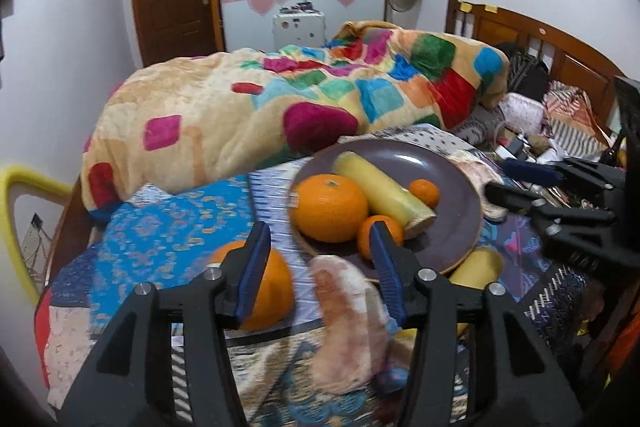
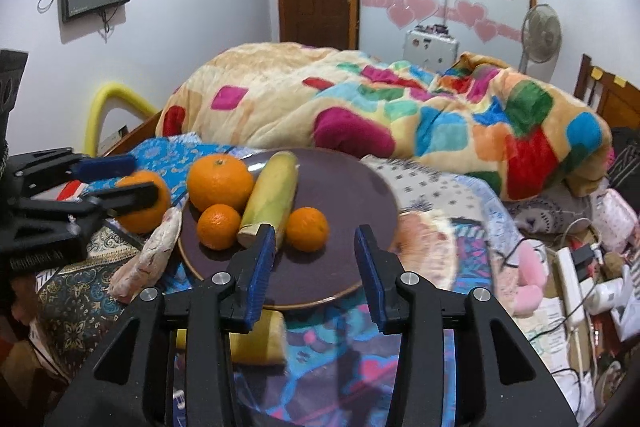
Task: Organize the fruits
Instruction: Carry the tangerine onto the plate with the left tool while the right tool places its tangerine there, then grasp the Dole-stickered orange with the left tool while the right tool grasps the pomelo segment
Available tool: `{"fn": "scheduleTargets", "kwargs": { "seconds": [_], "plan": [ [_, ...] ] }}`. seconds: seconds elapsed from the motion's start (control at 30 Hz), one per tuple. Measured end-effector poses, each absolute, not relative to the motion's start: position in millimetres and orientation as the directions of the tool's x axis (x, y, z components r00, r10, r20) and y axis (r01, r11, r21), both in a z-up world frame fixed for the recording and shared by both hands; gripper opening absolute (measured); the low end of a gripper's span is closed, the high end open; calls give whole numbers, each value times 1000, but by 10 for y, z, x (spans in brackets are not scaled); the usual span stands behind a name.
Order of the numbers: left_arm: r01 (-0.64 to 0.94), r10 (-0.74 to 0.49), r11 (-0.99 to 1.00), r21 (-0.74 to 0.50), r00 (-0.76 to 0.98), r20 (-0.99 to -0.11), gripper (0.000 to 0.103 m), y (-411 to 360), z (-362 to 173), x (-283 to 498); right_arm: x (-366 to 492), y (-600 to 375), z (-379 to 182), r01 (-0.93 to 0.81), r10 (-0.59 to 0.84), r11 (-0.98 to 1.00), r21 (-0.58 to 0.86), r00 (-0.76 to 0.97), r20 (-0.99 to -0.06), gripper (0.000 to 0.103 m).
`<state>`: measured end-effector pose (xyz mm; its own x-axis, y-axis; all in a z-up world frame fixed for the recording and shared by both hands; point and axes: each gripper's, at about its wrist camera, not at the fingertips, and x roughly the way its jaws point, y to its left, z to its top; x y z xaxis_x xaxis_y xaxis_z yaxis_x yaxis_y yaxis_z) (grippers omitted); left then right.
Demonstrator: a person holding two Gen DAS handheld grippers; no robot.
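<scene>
A dark purple plate lies on the bed. It holds a big orange, two small oranges, and a yellow cane piece. Another big orange lies on the bedding left of the plate. A pomelo wedge lies by the plate's near left rim. A second yellow piece lies under the plate's near edge. My left gripper is open, over the wedge. My right gripper is open above the plate's near rim.
A bright patchwork blanket is heaped behind the plate. Another pomelo piece lies right of the plate. Cables, a power strip and clutter fill the right side by the wooden headboard.
</scene>
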<state>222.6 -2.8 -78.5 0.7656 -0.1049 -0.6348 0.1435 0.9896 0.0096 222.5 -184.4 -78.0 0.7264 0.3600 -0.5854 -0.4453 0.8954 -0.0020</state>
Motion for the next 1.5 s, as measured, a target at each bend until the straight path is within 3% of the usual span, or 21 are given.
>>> {"fn": "scheduleTargets", "kwargs": {
  "seconds": [0.33,0.63,0.97,1.23,1.3,1.37,1.5],
  "plan": [
    [80,-32,996,38,729,-684,58,300,-998,2169,2182,-2194,-831,-373,283,927,-29,749,-600,39],
    [57,-29,998,13,676,-737,70,416,-1281,2287,2316,-2413,-1039,-337,249,941,-11,717,-651,48],
    [60,-25,998,20,663,-748,71,348,-1326,2484,2635,-2246,-1203,-379,247,925,-16,636,-731,49],
    [55,-42,998,-8,643,-765,69,376,-1390,2554,2715,-2086,-1260,-381,165,917,-119,633,-756,58],
    [55,-41,998,-7,643,-765,68,375,-1388,2552,2724,-2076,-1258,-379,153,916,-133,635,-757,57],
    [57,-41,998,-6,642,-765,68,377,-1385,2550,2692,-2099,-1252,-374,140,915,-150,644,-752,50],
    [58,-49,998,-15,641,-766,68,387,-1359,2489,2637,-2178,-1241,-382,155,915,-132,633,-758,48]
  ]
}}
